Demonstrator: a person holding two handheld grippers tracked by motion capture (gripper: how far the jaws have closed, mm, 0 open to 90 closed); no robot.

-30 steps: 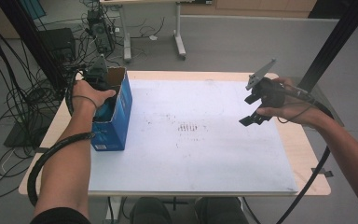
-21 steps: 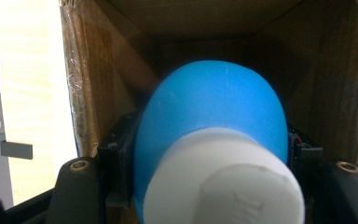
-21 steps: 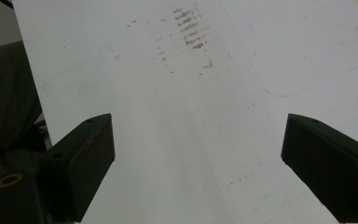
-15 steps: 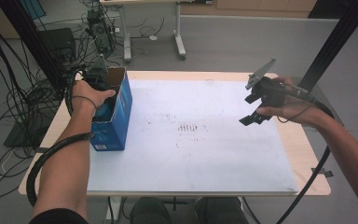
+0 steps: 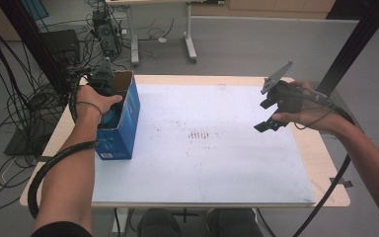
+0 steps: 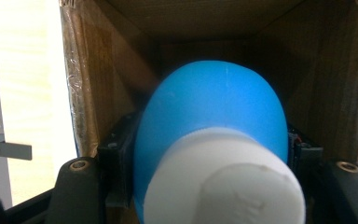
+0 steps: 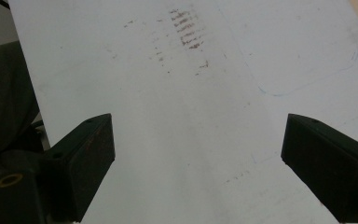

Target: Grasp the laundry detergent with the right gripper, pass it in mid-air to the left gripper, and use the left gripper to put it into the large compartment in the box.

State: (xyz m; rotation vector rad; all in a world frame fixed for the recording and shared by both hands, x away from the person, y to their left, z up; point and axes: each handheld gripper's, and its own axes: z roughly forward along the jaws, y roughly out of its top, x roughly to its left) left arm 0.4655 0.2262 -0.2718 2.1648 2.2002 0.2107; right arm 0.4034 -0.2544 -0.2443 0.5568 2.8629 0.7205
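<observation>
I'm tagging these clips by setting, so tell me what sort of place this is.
Most likely a lab or workshop set up for recording. Bundles of black cables hang and trail over the grey floor, electronic gear sits beside a desk's legs, and the wooden table carries a worn white board.

Between the left tool's (image 6: 209,186) matt black plastic jaws sits a smooth, slightly glossy blue plastic bottle (image 6: 209,112) with a matt white cap (image 6: 223,182). Around it, the box (image 5: 123,123) is rough brown cardboard inside, glossy printed blue outside. Under the right tool (image 7: 198,172), the worktop's white sheet (image 7: 191,116) looks matt, smudged and scuffed.
</observation>
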